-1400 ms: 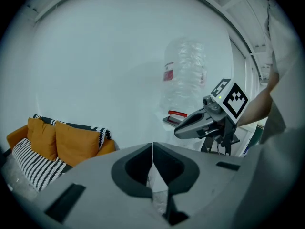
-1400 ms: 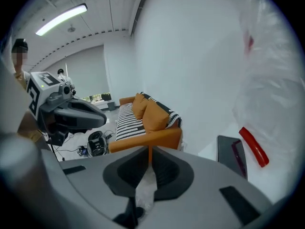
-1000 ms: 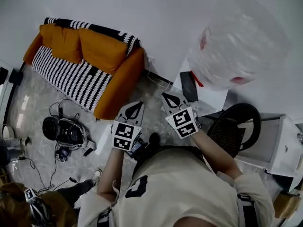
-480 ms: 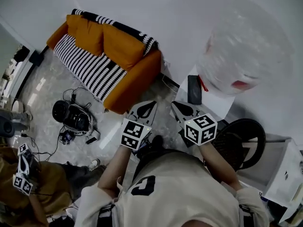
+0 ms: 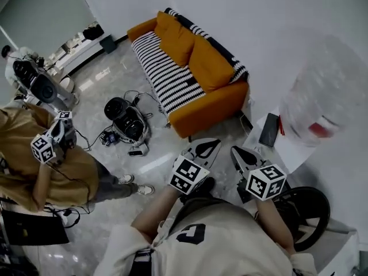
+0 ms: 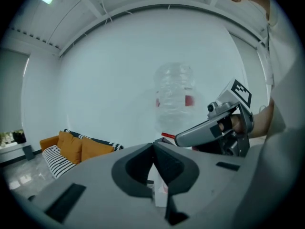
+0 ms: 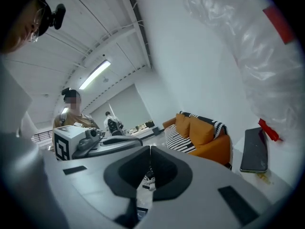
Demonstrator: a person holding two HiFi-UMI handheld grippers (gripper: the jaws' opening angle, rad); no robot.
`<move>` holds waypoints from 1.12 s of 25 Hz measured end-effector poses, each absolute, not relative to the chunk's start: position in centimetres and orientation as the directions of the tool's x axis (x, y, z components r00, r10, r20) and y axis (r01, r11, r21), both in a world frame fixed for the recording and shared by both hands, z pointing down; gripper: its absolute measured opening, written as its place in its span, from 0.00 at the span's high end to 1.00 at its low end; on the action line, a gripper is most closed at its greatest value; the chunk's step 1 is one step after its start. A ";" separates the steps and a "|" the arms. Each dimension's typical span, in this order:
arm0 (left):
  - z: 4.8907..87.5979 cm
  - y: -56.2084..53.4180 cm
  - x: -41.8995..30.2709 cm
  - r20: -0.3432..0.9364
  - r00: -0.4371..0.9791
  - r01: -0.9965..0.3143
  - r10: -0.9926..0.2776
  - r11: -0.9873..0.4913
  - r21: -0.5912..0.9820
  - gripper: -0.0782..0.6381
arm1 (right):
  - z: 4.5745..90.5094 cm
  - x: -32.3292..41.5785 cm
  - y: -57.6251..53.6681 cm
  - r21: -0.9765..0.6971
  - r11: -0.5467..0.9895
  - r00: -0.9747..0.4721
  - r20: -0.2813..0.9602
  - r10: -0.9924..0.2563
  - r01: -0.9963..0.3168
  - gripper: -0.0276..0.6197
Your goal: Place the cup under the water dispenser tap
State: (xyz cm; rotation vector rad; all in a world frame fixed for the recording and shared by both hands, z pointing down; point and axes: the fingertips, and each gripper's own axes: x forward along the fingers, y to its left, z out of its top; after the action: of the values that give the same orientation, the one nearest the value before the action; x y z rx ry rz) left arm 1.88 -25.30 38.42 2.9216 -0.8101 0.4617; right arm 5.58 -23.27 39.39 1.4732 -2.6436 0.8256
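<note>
left claw [image 6: 153,146] closed, empty, right claw [image 7: 150,149] closed, empty

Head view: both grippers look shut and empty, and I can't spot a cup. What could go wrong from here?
No cup shows in any view, and the left gripper and right gripper are shut on nothing: you may have to turn to search. A phone lies beside the water bottle; a swinging gripper could knock it. Loose cables on the floor could trip you.
</note>
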 end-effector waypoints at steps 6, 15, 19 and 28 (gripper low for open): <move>35.3 -19.9 -3.7 0.276 0.743 -0.625 -0.610 -0.779 -0.038 0.81 | 36.6 0.1 -19.0 -0.331 0.548 -0.632 0.251 -0.733 -0.768 0.91; 33.1 -13.3 -10.6 0.234 0.613 -0.771 -0.755 -0.636 -0.033 0.81 | 34.1 -7.5 -13.6 -0.297 0.741 -0.797 0.175 -0.578 -0.602 0.91; 32.1 -11.4 -14.3 0.208 0.566 -0.811 -0.798 -0.584 -0.033 0.81 | 33.6 -10.7 -11.9 -0.297 0.775 -0.830 0.172 -0.531 -0.558 0.91; 32.6 -9.2 -21.7 0.206 0.535 -0.841 -0.819 -0.539 0.043 0.81 | 34.3 -17.6 -10.3 -0.301 0.801 -0.853 0.247 -0.459 -0.518 0.91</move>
State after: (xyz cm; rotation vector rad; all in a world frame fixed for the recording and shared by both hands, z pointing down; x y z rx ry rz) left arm -21.68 -9.21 32.57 2.6304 -1.4318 0.2431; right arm -17.61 -10.25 34.30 0.7720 -2.8256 0.5425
